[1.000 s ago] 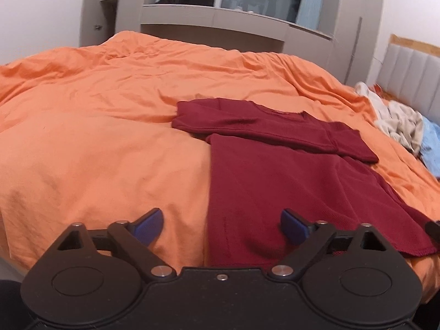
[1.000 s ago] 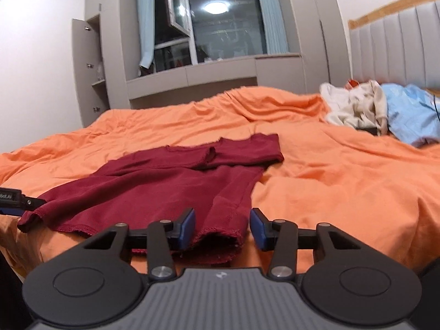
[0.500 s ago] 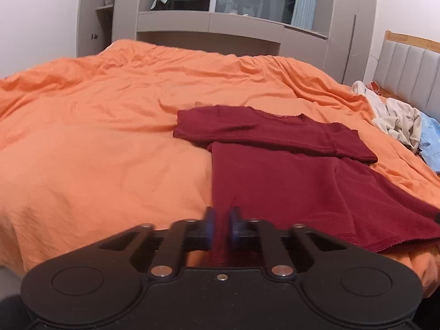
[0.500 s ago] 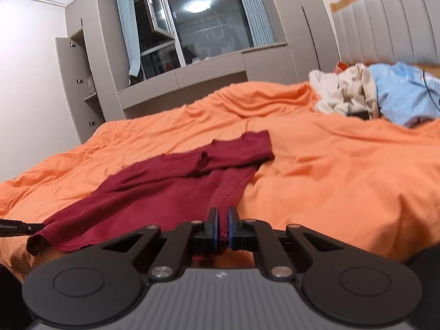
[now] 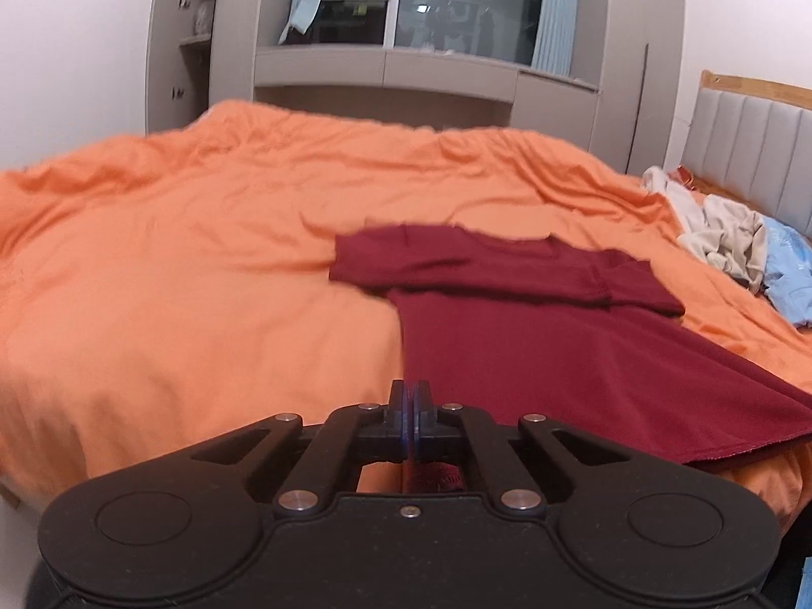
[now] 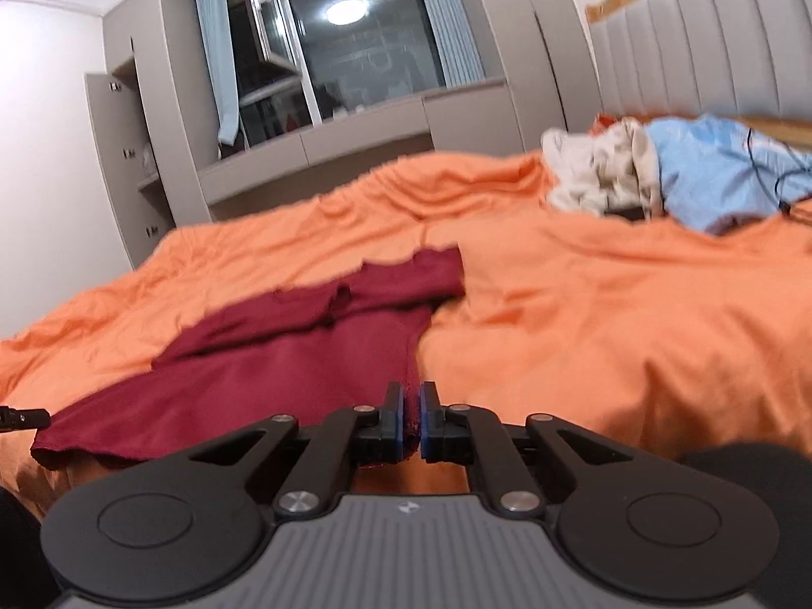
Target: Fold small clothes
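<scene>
pinching the near hem: left tool (image 5: 409, 408) clenched on the maroon shirt's (image 5: 558, 350) left corner, right tool (image 6: 412, 421) clenched on its right corner, likely to carry the hem up toward the collar. shirt lies flat on the orange bed (image 5: 177, 279), sleeves already tucked in. hem under both tools hidden; far clothes pile (image 6: 634, 172) blurred.

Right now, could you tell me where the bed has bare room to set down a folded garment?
The orange duvet lies bare left of the maroon T-shirt, out to the bed's edge, and beyond its collar toward the window. Another bare stretch lies between the shirt and the pile of pale and blue clothes. It is crowded by the headboard, where that pile lies.
</scene>
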Demonstrator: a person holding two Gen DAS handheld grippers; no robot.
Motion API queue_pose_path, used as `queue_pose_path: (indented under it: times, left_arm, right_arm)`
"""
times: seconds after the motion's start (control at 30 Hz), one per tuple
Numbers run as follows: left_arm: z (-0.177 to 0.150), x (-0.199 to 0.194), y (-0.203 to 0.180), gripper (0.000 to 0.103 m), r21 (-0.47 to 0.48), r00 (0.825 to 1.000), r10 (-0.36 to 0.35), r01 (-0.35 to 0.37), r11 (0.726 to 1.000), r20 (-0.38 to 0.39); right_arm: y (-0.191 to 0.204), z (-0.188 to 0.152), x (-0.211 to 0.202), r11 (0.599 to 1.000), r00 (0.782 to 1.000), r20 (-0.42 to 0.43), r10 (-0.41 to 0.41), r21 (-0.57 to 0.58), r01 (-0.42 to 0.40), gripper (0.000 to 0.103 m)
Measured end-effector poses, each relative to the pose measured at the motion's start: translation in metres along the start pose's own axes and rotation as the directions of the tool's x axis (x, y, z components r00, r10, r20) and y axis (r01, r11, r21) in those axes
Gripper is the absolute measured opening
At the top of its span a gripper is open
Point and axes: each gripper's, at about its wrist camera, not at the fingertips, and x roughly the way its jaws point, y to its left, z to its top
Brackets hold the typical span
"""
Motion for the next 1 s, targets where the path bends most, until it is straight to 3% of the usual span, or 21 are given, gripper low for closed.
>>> queue_pose_path:
  times: [0.13,0.23,0.3,0.33,0.4,0.47,0.53,0.6,0.67,0.87,1.0]
  left_arm:
    - [-0.004,0.003,-0.003,0.001,0.016,1.000,0.008,-0.008,1.000,-0.002]
    - [-0.002,0.002,-0.004,0.014,0.025,1.000,-0.001,0.001,1.000,-0.010]
    - [0.000,0.000,-0.004,0.031,0.035,1.000,-0.005,0.005,0.999,-0.008]
    - [0.001,-0.001,-0.006,0.035,0.043,1.000,-0.005,0.005,0.999,-0.004]
    - [0.002,-0.004,-0.009,0.064,0.056,1.000,-0.001,0.001,0.998,0.005]
    - [0.004,-0.008,-0.013,0.086,0.069,1.000,0.011,-0.013,0.998,0.023]
    - [0.006,-0.013,-0.019,0.090,0.099,0.999,0.017,-0.022,0.995,0.048]
    - [0.008,-0.014,-0.026,0.103,0.131,0.998,0.015,-0.023,0.991,0.058]
    - [0.009,-0.015,-0.034,0.102,0.156,0.997,0.004,-0.016,0.988,0.075]
    - [0.005,-0.008,-0.057,0.102,0.245,0.999,-0.043,0.034,0.969,0.032]
    - [-0.001,-0.004,-0.069,0.102,0.290,0.997,-0.077,0.070,0.955,0.012]
  right_arm:
    - [0.005,-0.003,0.002,0.999,1.000,-0.014,-0.012,-0.042,0.011,0.008]
    - [0.008,-0.002,0.002,0.997,1.000,-0.019,-0.022,-0.076,0.021,0.013]
    - [0.010,-0.001,0.001,0.994,0.999,-0.019,-0.029,-0.106,0.027,0.034]
    - [0.012,-0.001,0.000,0.992,0.999,-0.016,-0.030,-0.122,0.028,0.041]
    - [0.015,0.000,-0.004,0.987,1.000,-0.005,-0.025,-0.161,0.024,0.066]
    - [0.021,0.001,-0.008,0.974,1.000,0.009,-0.019,-0.226,0.020,0.079]
    - [0.031,0.001,-0.012,0.951,1.000,0.023,-0.014,-0.308,0.021,0.091]
    - [0.041,-0.001,-0.013,0.923,1.000,0.022,-0.002,-0.385,0.010,0.100]
    - [0.052,-0.005,-0.012,0.886,1.000,0.009,-0.001,-0.464,0.005,0.103]
    - [0.076,-0.027,-0.003,0.765,0.998,-0.015,-0.061,-0.643,0.037,0.103]
    - [0.082,-0.035,0.011,0.731,0.992,-0.035,-0.119,-0.680,0.064,0.103]
